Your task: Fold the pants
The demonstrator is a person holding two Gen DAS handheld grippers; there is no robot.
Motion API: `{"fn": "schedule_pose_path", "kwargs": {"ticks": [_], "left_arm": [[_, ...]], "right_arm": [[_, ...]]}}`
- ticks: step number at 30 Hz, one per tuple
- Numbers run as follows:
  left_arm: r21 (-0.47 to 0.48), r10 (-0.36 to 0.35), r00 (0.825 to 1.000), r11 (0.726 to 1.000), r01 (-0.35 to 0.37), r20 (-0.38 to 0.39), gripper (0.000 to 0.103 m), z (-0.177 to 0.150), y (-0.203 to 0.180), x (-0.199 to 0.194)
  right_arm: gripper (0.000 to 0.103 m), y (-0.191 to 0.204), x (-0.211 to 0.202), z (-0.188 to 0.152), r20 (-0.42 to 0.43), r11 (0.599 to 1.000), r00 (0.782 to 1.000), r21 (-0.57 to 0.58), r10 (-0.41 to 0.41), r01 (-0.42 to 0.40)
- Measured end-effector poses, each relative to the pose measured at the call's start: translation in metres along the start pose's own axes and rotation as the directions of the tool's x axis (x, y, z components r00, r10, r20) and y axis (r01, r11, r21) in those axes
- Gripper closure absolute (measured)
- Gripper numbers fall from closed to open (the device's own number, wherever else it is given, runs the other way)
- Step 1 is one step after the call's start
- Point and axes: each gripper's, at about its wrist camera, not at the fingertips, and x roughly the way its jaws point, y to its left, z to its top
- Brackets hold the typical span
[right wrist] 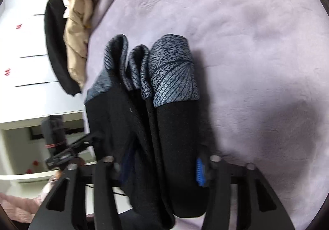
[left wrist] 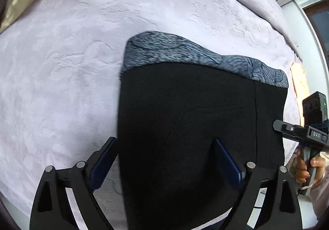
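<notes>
The pants point(left wrist: 195, 127), black with a grey-blue patterned band point(left wrist: 185, 53) at the far end, lay on the lilac bedspread point(left wrist: 72, 65), reaching forward from both claws. In the left wrist view the left gripper point(left wrist: 164, 160) stood wide open, its 2 blue-padded fingers point(left wrist: 103, 160) straddling the near left part of the cloth: one finger sat just outside the pants' left edge over the bedspread, the other over the black fabric, and nothing was pinched between them. To that claw's right, at the pants' right edge, the right gripper point(left wrist: 287, 127) showed from the side in the person's hand point(left wrist: 304, 168). In the right wrist view the pants point(right wrist: 174, 137) rose in 3 or so bunched folds running ahead between the fingers, whose jaws stood apart around the thick bundle; whether the pads pressed it I could not tell. A beige quilt point(right wrist: 78, 30) lay beyond the left gripper point(right wrist: 78, 147), seen at the left.
</notes>
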Motion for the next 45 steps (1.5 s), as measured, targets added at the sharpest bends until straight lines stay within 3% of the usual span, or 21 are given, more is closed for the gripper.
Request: {"fn": "schedule_pose_path", "kwargs": {"ticks": [4, 5, 7, 10, 13, 16, 17, 18, 20, 23, 27, 32, 40, 42, 44, 45], "left_arm": [[-0.005, 0.142, 0.985, 0.99, -0.142, 0.098, 0.009, 0.002, 0.0, -0.037], [-0.007, 0.151, 0.981, 0.988, -0.152, 0.12, 0.009, 0.003, 0.0, -0.044], [-0.008, 0.166, 0.972, 0.986, -0.167, 0.165, 0.009, 0.007, -0.005, -0.059], [0.008, 0.195, 0.961, 0.98, -0.201, 0.196, 0.009, 0.015, -0.019, -0.063], [0.018, 0.225, 0.958, 0.973, -0.232, 0.179, 0.009, 0.021, -0.038, -0.051], [0.032, 0.245, 0.956, 0.967, -0.253, 0.163, 0.009, 0.013, -0.052, -0.042], [0.03, 0.256, 0.954, 0.964, -0.264, 0.159, 0.009, 0.012, -0.057, -0.036], [0.026, 0.268, 0.951, 0.961, -0.275, 0.157, 0.009, 0.011, -0.06, -0.034], [0.021, 0.29, 0.945, 0.955, -0.296, 0.153, 0.009, 0.009, -0.059, -0.029], [0.012, 0.326, 0.937, 0.944, -0.33, 0.122, 0.009, 0.007, -0.056, -0.017], [0.005, 0.342, 0.933, 0.939, -0.344, 0.109, 0.009, 0.004, -0.056, -0.012], [0.016, 0.359, 0.928, 0.932, -0.362, 0.101, 0.009, 0.0, -0.059, -0.014], [0.034, 0.378, 0.922, 0.924, -0.382, 0.087, 0.009, -0.008, -0.069, -0.022], [0.038, 0.384, 0.919, 0.921, -0.388, 0.088, 0.009, -0.01, -0.075, -0.026], [0.03, 0.385, 0.919, 0.921, -0.389, 0.089, 0.009, -0.012, -0.08, -0.03], [0.02, 0.383, 0.919, 0.922, -0.386, 0.089, 0.009, -0.013, -0.083, -0.033]], "right_arm": [[0.04, 0.018, -0.032, -0.004, 0.07, 0.98, 0.98, -0.069, -0.184, 0.189], [0.047, 0.024, -0.042, -0.004, 0.099, 0.974, 0.973, -0.075, -0.207, 0.215], [0.068, 0.036, -0.06, 0.0, 0.158, 0.977, 0.971, -0.084, -0.18, 0.195], [0.069, 0.059, -0.066, 0.013, 0.221, 0.971, 0.959, -0.12, -0.175, 0.205], [0.069, 0.073, -0.046, 0.032, 0.208, 0.95, 0.946, -0.139, -0.248, 0.279], [0.07, 0.074, -0.027, 0.044, 0.158, 0.972, 0.969, -0.113, -0.189, 0.208], [0.084, 0.073, -0.026, 0.045, 0.147, 0.976, 0.975, -0.119, -0.165, 0.183], [0.092, 0.075, -0.026, 0.045, 0.152, 0.969, 0.972, -0.14, -0.181, 0.202], [0.092, 0.077, -0.023, 0.043, 0.146, 0.952, 0.961, -0.164, -0.234, 0.257], [0.092, 0.069, -0.007, 0.045, 0.135, 0.931, 0.943, -0.165, -0.306, 0.325], [0.09, 0.06, -0.005, 0.045, 0.15, 0.935, 0.939, -0.133, -0.309, 0.329], [0.081, 0.066, -0.013, 0.036, 0.164, 0.915, 0.92, -0.14, -0.355, 0.378], [0.077, 0.065, -0.033, 0.006, 0.139, 0.891, 0.897, -0.124, -0.42, 0.436], [0.069, 0.068, -0.039, -0.004, 0.135, 0.887, 0.893, -0.122, -0.429, 0.444], [0.047, 0.07, -0.046, -0.011, 0.131, 0.891, 0.896, -0.118, -0.424, 0.438], [0.042, 0.072, -0.048, -0.015, 0.128, 0.894, 0.9, -0.12, -0.417, 0.431]]}}
